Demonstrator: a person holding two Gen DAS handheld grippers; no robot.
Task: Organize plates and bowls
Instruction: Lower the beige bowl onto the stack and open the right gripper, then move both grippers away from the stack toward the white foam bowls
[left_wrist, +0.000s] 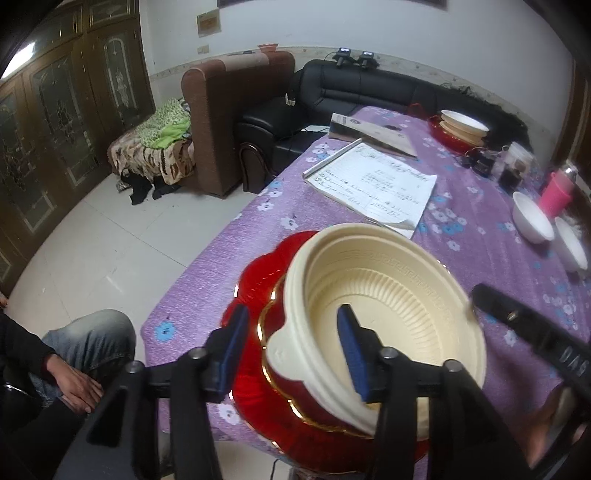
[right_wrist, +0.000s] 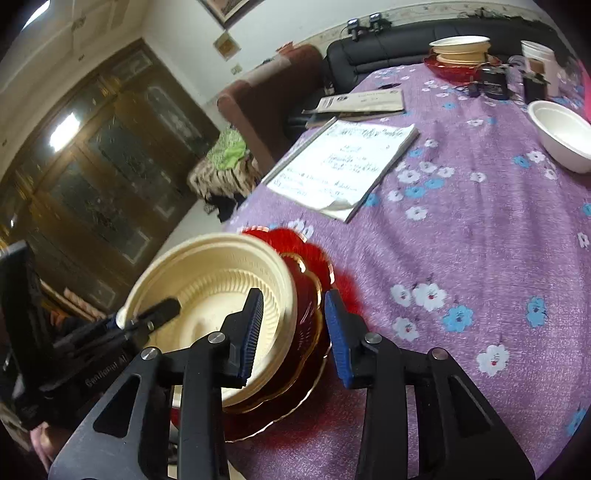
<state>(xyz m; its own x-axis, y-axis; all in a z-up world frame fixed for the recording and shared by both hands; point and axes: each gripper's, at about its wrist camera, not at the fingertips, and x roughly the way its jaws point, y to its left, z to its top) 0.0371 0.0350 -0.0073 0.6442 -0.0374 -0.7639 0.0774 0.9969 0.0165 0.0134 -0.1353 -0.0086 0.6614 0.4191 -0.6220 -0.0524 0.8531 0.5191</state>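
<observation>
— Where the left wrist camera looked down its own fingers, what did the left gripper (left_wrist: 293, 354) have?
— Its jaws stood partly apart, straddling the near rim of the cream plastic bowl (left_wrist: 388, 314): one blue pad outside by the rim tab, the other inside the bowl. Neither pad visibly pressed on the rim. The bowl sat tilted in a stack of red gold-edged plates (left_wrist: 266, 280) at the near edge of the table, on the purple flowered tablecloth (left_wrist: 480, 266).
— And around it?
— The right gripper's finger (left_wrist: 495, 302) reached in from the right, near the bowl's far rim. Farther off lay an open notebook (left_wrist: 373, 184), two white bowls (left_wrist: 532, 218) at the right edge, a pink cup (left_wrist: 556, 192), and a second pile of cream bowls on a red plate (left_wrist: 461, 127) at the far end. A person's hand (left_wrist: 79, 391) rested on a knee at lower left.
— What did the right wrist camera show?
— The right gripper (right_wrist: 295, 332) was narrowly open across the right side of the stack, one pad inside the cream bowl (right_wrist: 207, 280), the other outside the red plates (right_wrist: 310, 325). I could not tell whether either pad touched. The left gripper (right_wrist: 159, 310) showed at the bowl's left rim, one finger over the inside. The notebook (right_wrist: 347, 162) and a white bowl (right_wrist: 561, 136) lay beyond, well apart from the stack.
</observation>
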